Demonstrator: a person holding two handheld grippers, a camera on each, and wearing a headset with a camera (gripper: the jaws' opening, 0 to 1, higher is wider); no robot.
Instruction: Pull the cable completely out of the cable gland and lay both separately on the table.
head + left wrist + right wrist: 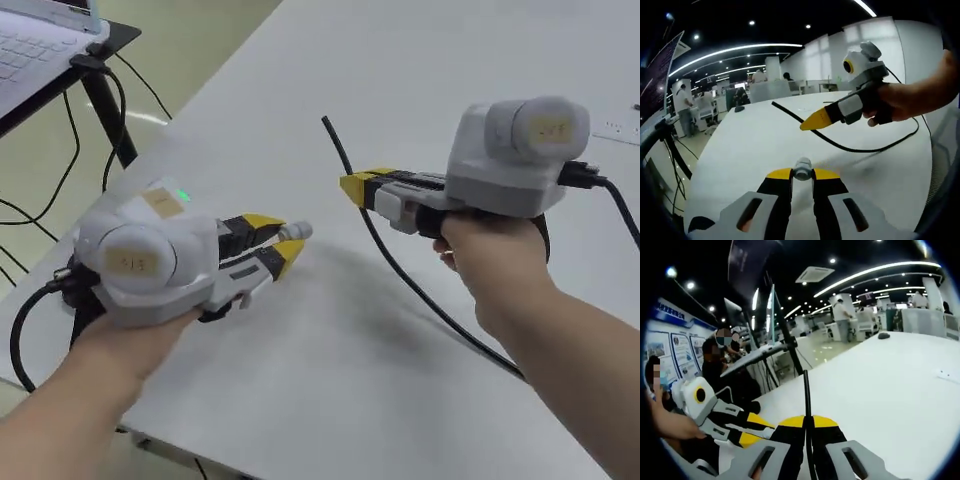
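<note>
The broad white table (330, 390) lies under both hands. The long thin black cable (400, 275) crosses the tips of the right gripper (352, 187), whose yellow-tipped jaws are closed tight on it. A short free end rises beyond them, away from the person, and the long remainder drops toward the tabletop and trails back under the right forearm. The left gripper (285, 245) is closed on the small grey plastic cable gland (297, 231), pinched at the very tips with its axis along the jaws, aimed toward the right gripper. Gland and cable are apart, with clear air between them, so the pull looks complete. What remains, I judge, is lowering each straight down, the gland to the left of the cable's run.
</note>
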